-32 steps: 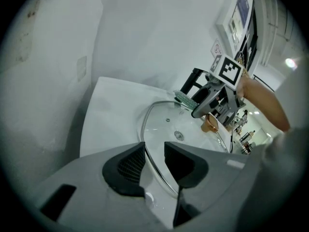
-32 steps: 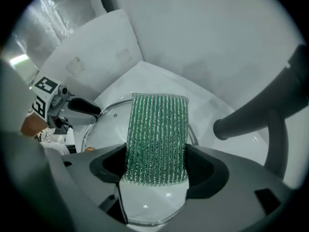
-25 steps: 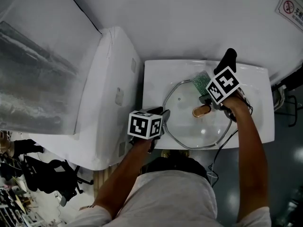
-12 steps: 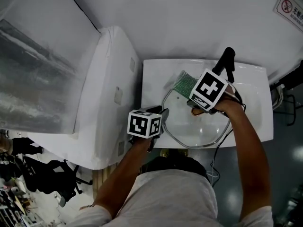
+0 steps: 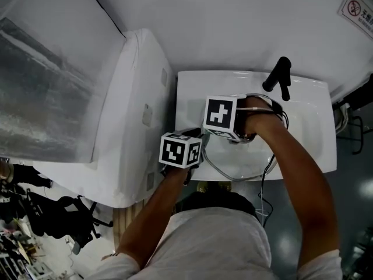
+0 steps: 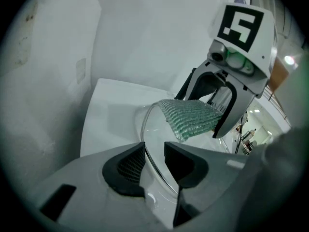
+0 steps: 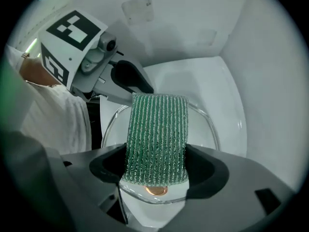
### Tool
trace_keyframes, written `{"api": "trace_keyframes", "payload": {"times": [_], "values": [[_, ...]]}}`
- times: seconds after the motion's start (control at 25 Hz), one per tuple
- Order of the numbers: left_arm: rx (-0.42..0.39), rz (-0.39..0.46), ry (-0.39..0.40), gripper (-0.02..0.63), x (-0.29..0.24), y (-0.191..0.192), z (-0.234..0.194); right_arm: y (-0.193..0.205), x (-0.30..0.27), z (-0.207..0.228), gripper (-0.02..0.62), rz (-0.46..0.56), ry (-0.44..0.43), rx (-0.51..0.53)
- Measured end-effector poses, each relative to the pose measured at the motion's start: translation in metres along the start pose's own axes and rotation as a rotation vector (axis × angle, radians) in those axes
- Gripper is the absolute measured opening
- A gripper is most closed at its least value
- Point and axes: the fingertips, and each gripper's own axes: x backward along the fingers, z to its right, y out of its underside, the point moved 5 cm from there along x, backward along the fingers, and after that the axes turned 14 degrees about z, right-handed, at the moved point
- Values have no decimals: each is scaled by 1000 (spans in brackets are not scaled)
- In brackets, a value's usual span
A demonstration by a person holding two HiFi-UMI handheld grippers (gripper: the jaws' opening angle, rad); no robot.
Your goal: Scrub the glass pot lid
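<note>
The glass pot lid [image 5: 245,165] lies in the white sink [image 5: 317,127]. My left gripper [image 6: 153,151] is shut on the lid's metal rim at its left edge. My right gripper [image 7: 157,153] is shut on a green scrub pad [image 7: 157,129], which lies flat on the lid's glass [image 7: 205,124] near the left gripper. The lid's brown knob [image 7: 155,190] shows just under the pad. In the head view the right gripper's marker cube [image 5: 221,116] and the arm hide the pad and much of the lid. In the left gripper view the pad [image 6: 193,117] rests on the glass straight ahead.
A black faucet [image 5: 278,74] stands at the sink's back edge. A large white appliance [image 5: 137,115] stands against the sink's left side. The person's torso is close against the sink's front.
The right gripper has swept the green pad leftward across the lid, from the far right side toward the left gripper. The left gripper has held still on the rim.
</note>
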Motion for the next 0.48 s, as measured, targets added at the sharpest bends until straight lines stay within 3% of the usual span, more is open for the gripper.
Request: {"api": "trace_keyframes", "payload": {"times": [0.16,0.48], "values": [[-7,1,1,135,1,0,0,3,-6,-7,348,-39,-21,-3],[-14,0,2,135,0,0,-1,31,12,-10,348,108,34,-102]]}}
